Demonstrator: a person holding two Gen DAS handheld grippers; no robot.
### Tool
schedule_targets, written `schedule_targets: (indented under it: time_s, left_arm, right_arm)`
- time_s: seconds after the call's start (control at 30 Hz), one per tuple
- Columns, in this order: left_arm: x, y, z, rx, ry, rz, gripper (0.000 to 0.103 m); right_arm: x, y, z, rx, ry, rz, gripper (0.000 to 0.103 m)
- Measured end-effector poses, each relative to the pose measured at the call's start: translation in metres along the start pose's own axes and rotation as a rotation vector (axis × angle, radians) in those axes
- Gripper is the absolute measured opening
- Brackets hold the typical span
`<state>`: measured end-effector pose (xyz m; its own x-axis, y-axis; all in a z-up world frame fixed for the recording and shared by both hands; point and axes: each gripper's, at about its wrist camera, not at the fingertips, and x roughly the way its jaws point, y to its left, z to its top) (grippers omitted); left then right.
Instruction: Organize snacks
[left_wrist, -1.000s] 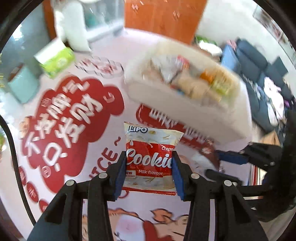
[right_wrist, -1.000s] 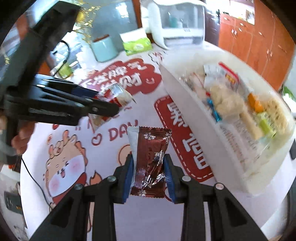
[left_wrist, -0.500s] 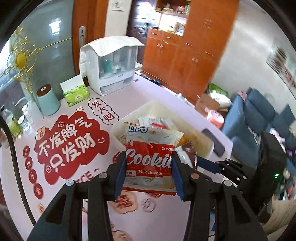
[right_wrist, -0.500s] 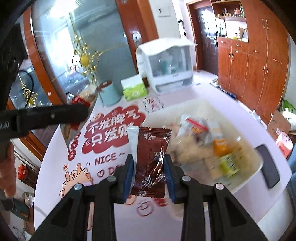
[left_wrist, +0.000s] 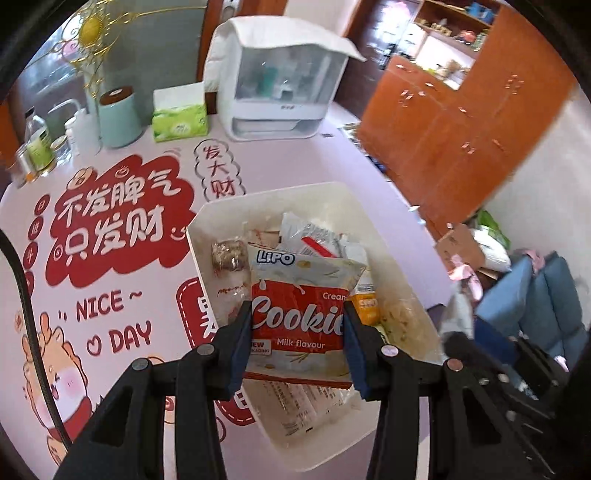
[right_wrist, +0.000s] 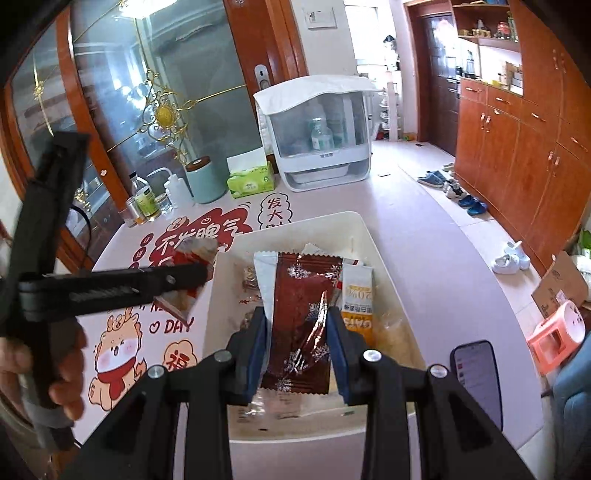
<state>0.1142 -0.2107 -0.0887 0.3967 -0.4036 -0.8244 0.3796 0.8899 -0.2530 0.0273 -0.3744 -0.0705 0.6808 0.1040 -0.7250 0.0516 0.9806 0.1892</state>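
Note:
My left gripper is shut on a red and white Lipo cookie packet and holds it above the white snack bin. My right gripper is shut on a brown snowflake-print snack packet, held above the same bin. The bin holds several wrapped snacks, among them an orange and white sachet. In the right wrist view the left gripper reaches in from the left with its cookie packet at the bin's left edge.
The bin sits on a pink table with red printed cartoons. At the back stand a white dispenser cabinet, a green tissue box, a teal canister and bottles. A phone lies right of the bin.
Both grippers moved over the bin with their packets still held. The views swung up from the table to look down into the bin.

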Motion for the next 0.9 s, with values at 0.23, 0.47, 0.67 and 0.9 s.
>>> schedule_targets:
  time_s: [0.23, 0.47, 0.67, 0.9]
  left_arm:
    - [0.024, 0.000, -0.007, -0.045, 0.027, 0.078, 0.044]
    - [0.034, 0.002, -0.017, -0.052, 0.056, 0.139, 0.044]
    - [0.034, 0.000, -0.025, -0.043, 0.062, 0.181, 0.072]
    - [0.013, 0.003, -0.032, -0.051, 0.001, 0.203, 0.091]
  right_arm:
    - [0.017, -0.017, 0.006, -0.021, 0.029, 0.034, 0.033]
    - [0.034, -0.019, 0.011, -0.058, 0.067, 0.036, 0.033]
    - [0.048, -0.017, 0.014, -0.063, 0.108, 0.030, 0.037]
    - [0.049, -0.015, 0.007, -0.051, 0.129, 0.038, 0.047]
